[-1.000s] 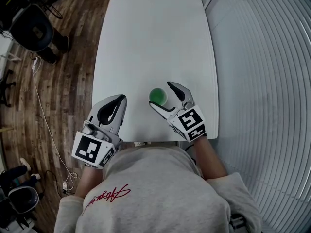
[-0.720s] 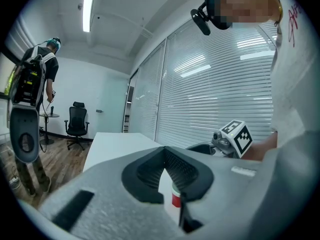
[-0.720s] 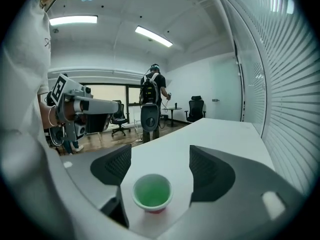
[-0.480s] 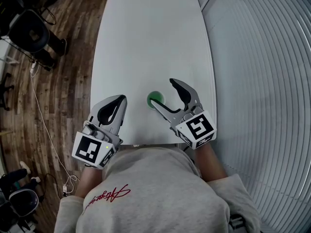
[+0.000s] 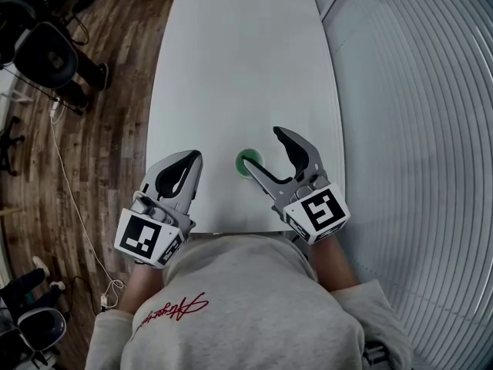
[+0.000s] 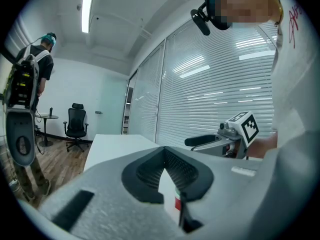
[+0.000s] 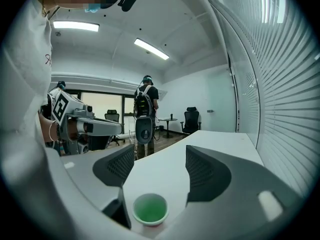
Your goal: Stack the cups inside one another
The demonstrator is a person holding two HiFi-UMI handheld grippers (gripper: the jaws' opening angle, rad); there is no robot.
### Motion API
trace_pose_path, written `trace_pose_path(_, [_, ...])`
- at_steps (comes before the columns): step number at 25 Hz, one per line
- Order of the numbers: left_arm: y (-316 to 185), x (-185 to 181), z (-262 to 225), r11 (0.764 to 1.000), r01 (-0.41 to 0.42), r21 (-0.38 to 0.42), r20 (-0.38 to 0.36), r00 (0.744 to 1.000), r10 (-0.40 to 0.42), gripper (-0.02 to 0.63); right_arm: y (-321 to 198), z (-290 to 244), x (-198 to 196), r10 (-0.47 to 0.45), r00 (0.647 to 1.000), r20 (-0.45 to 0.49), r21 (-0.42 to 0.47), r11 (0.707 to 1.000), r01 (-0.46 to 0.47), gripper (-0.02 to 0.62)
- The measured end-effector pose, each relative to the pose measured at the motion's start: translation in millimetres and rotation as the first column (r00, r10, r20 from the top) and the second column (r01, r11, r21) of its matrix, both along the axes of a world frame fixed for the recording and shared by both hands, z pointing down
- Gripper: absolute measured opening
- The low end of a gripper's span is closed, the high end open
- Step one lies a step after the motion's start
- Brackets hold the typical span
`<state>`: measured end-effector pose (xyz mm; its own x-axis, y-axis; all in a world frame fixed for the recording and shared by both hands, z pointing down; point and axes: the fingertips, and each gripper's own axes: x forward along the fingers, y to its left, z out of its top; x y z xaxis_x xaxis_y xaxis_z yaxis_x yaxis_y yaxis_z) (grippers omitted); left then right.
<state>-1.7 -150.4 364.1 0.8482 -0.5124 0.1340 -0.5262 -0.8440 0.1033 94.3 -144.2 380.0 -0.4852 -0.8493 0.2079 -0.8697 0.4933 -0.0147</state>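
**A:** Cup [image 5: 248, 160]: where is it, and what shape?

**B:** It is on the smooth white table [image 5: 239, 52], close to the near edge. It is round, green inside with a pale rim. It stands upright with its mouth up, so its long axis is vertical. A trace of red shows at its foot.

**A:** One cup, or several nested?

**B:** I cannot tell; only the top opening shows clearly.

**A:** And the right gripper [image 7: 160, 154]?

**B:** It hangs above the cup. Its dark ribbed fingers [image 7: 117, 166] are spread, though they have just been closing. The cup sits low between them, and neither pad touches it. In the head view one finger hides part of the rim.

**A:** The left gripper [image 5: 192, 155]?

**B:** It is over the table's near left corner. Its fingers are pressed together at the tips and pinch nothing.
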Motion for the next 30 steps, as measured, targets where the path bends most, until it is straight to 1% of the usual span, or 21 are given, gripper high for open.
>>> trace_pose_path(7, [3, -4, 2, 1.000, -0.002, 0.008, -0.004, 1.000, 0.002, -0.005, 4, -1, -4, 0.009, 1.000, 0.001, 0.019, 1.000, -0.009, 0.298])
trace_pose_path(11, [2, -1, 2, 1.000, -0.001, 0.008, -0.004, 1.000, 0.001, -0.005, 3, -2, -1, 0.011, 1.000, 0.004, 0.023, 1.000, -0.011, 0.283])
trace_pose_path(14, [1, 1, -1, 1.000, 0.000, 0.010, -0.005, 1.000, 0.000, -0.005, 2, -5, 3, 0.020, 1.000, 0.009, 0.027, 0.999, -0.020, 0.254])
trace_pose_path(21, [7, -4, -3, 1.000, 0.002, 0.014, -0.007, 1.000, -0.002, -0.005, 9, -8, -2, 0.021, 1.000, 0.015, 0.028, 0.999, -0.022, 0.221])
trace_pose_path(30, [6, -1, -5, 1.000, -0.002, 0.017, -0.007, 1.000, 0.002, -0.005, 8, -14, 4, 0.043, 0.999, 0.019, 0.050, 0.998, -0.044, 0.158])
